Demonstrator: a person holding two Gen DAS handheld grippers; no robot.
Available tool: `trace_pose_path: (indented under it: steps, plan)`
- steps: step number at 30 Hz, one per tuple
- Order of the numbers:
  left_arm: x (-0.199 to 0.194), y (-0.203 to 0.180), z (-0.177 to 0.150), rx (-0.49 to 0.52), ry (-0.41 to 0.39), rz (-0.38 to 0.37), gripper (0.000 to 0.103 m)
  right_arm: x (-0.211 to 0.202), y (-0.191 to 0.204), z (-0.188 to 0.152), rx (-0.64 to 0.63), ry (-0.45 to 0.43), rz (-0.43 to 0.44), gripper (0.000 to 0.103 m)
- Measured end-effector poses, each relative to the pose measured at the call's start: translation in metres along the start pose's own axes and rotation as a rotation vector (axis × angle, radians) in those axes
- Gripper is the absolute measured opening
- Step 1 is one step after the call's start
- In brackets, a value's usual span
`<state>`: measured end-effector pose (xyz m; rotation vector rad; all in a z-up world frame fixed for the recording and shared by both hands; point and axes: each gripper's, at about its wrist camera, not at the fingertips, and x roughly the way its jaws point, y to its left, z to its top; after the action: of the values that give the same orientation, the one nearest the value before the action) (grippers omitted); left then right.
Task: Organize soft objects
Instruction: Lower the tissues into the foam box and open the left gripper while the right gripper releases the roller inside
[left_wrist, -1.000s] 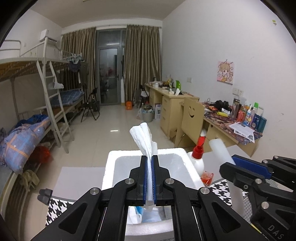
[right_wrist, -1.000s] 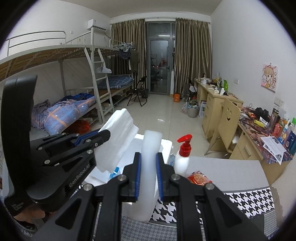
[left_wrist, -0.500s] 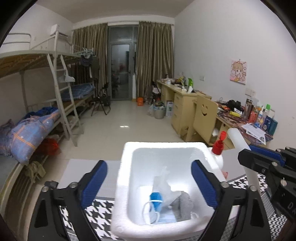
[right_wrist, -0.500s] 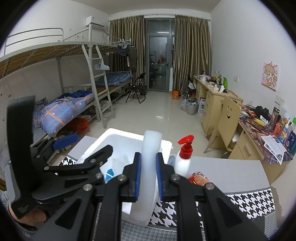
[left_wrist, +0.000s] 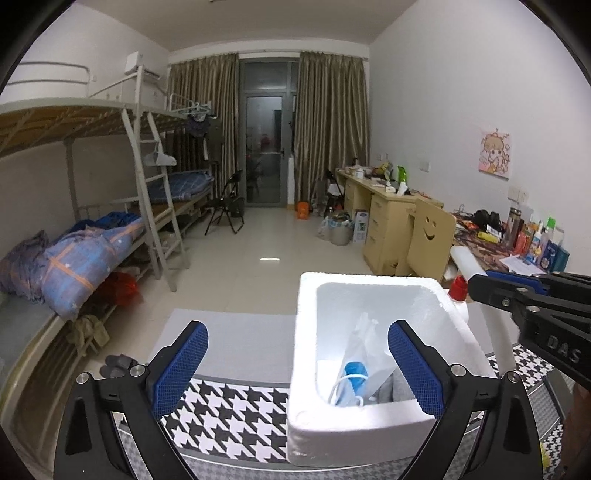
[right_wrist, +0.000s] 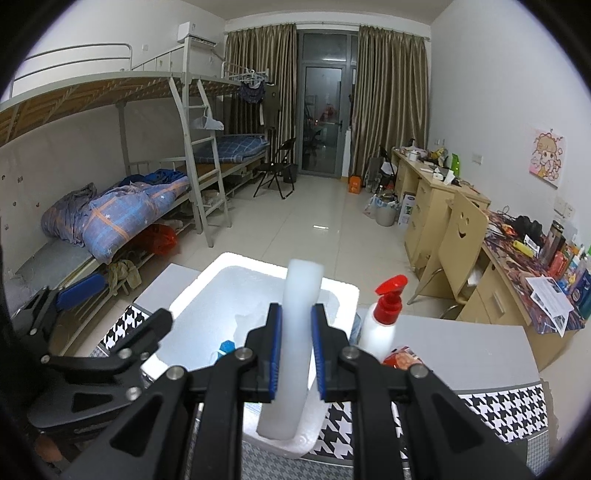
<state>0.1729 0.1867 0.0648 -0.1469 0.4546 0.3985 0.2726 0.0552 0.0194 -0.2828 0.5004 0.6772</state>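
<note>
A white foam box (left_wrist: 373, 424) stands on the houndstooth cloth (left_wrist: 236, 410); it also shows in the right wrist view (right_wrist: 207, 306). Inside lie a clear plastic bag (left_wrist: 364, 350), a blue face mask (left_wrist: 349, 387) and something grey. My left gripper (left_wrist: 297, 369) is open and empty, above the box's left front corner. My right gripper (right_wrist: 296, 350) is shut on a white foam strip (right_wrist: 295, 332), held upright over the box's right front rim. The strip also shows at the right of the left wrist view (left_wrist: 491, 332).
A white pump bottle with a red top (right_wrist: 384, 321) and a red snack packet (right_wrist: 402, 356) stand right of the box on the grey table (right_wrist: 461, 343). Bunk beds (left_wrist: 74, 240) line the left, desks (left_wrist: 391, 218) and a chair the right.
My left gripper opened and let the plastic bag drop into the box, then drew back and to the left. My right gripper keeps hold of the foam strip.
</note>
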Motion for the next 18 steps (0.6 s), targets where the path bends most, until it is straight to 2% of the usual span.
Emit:
trace_pose_path:
  steps: [18]
  plan:
    - [-0.018, 0.015, -0.023, -0.016, -0.016, 0.030, 0.100, 0.043, 0.004, 0.003, 0.014, 0.091, 0.002, 0.019]
